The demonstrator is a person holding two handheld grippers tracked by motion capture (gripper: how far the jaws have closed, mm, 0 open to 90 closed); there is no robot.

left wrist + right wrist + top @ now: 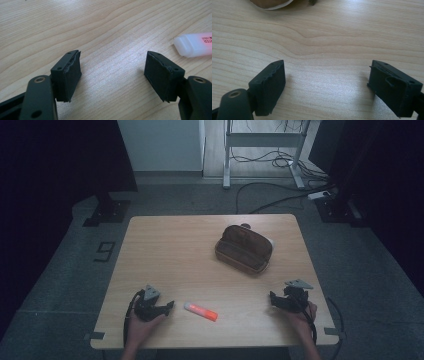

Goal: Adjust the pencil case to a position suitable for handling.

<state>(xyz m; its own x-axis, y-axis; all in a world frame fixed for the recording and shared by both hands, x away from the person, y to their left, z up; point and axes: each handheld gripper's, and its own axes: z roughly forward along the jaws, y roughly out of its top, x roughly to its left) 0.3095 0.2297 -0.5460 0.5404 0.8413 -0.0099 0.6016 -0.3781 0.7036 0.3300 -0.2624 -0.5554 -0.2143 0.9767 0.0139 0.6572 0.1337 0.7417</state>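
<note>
A brown pencil case point(244, 248) lies unzipped at the table's middle right; its near edge point(270, 3) peeks in at the top of the right gripper view. An orange highlighter with a white cap point(200, 311) lies near the front edge, and its white cap end point(193, 45) appears at the right of the left gripper view. My left gripper point(170, 306) rests on the table just left of the highlighter, open, with bare wood between its jaws point(113, 75). My right gripper point(273, 299) rests at the front right, open and empty point(327, 85), pointing toward the case.
The wooden table point(170, 250) stands on a grey floor. Cables point(270, 200) and a metal desk frame point(262, 140) lie beyond its far edge. A dark stand base point(107, 212) sits at the far left.
</note>
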